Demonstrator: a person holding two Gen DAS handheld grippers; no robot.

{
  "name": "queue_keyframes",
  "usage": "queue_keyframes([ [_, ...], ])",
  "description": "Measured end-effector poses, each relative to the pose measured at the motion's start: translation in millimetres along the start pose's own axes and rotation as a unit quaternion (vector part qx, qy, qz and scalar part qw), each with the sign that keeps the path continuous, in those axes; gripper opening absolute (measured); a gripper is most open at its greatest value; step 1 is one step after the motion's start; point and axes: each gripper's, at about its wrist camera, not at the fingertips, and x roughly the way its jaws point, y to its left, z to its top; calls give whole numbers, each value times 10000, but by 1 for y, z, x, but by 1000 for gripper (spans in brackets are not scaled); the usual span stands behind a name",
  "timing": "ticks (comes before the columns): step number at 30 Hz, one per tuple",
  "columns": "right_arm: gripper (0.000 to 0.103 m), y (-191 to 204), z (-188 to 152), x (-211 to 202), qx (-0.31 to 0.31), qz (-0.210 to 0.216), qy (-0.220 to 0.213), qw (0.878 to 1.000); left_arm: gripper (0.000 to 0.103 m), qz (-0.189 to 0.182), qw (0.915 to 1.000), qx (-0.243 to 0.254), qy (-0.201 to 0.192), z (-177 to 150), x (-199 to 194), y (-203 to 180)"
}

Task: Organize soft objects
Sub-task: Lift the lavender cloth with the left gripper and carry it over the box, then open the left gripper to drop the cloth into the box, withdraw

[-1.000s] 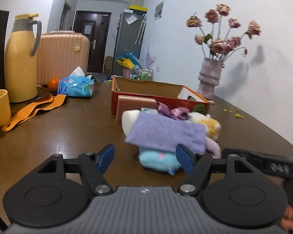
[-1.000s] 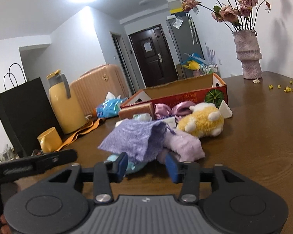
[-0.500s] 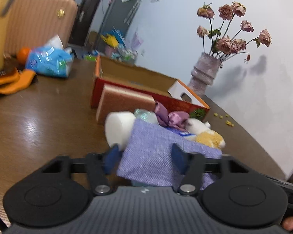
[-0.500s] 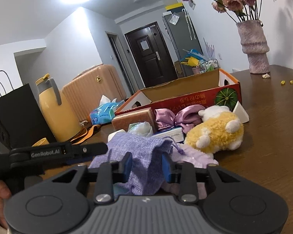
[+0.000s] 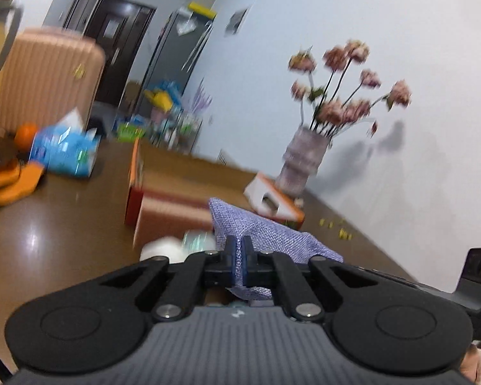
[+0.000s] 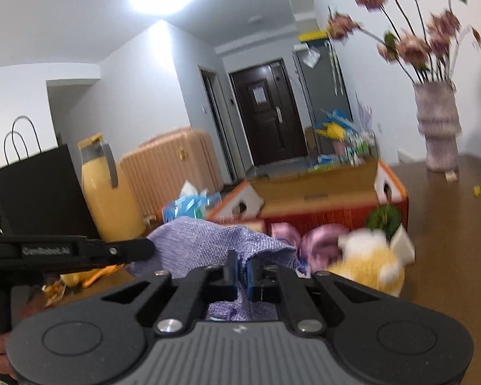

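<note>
Both the left gripper and right gripper pinch the purple cloth, lifted just before the box. The box looks empty; the plush toy and ribbons wait outside.

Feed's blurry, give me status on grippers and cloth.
Left gripper and right gripper both shut on purple cloth. Cardboard box open behind. Nothing blocking.
</note>
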Motion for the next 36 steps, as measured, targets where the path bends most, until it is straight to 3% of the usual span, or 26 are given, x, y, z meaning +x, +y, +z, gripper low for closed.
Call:
queue_keyframes([
  [5, 9, -13, 61, 47, -275, 119, -27, 9995, 3, 264, 9978, 540, -280, 66, 38, -3],
  [7, 18, -17, 85, 78, -491, -14, 53, 9988, 3, 438, 9961, 665, -375, 92, 61, 1],
  [9, 34, -26, 109, 114, -618, -162, 213, 9977, 3, 720, 9934, 710, -536, 113, 91, 9],
  [11, 43, -36, 125, 145, -741, -377, 181, 9964, 3, 870, 9941, 302, -568, 130, 128, 27],
  [12, 43, -42, 132, 164, -837, -513, 238, 9949, 2, 909, 9946, 127, -474, 137, 149, 36],
  [15, 44, -62, 141, 207, -864, -911, 458, 9910, 2, 1423, 9895, 264, 6, 149, 220, 58],
  [19, 44, -85, 138, 237, -748, -981, 722, 9897, 2, 1822, 9813, 360, 509, 132, 284, 81],
  [25, 44, -98, 124, 268, -942, -1031, 1092, 9842, 6, 1828, 9724, 144, 1444, 125, 322, 104],
  [29, 44, -99, 123, 280, -916, -1001, 1212, 9833, 9, 1905, 9708, 357, 1415, 127, 322, 103],
  [33, 44, -98, 128, 270, -806, -985, 1180, 9848, 48, 1931, 9726, 496, 1199, 130, 304, 97],
  [36, 45, -94, 138, 251, -827, -1032, 1072, 9854, 48, 1948, 9728, 663, 1063, 136, 282, 82],
])
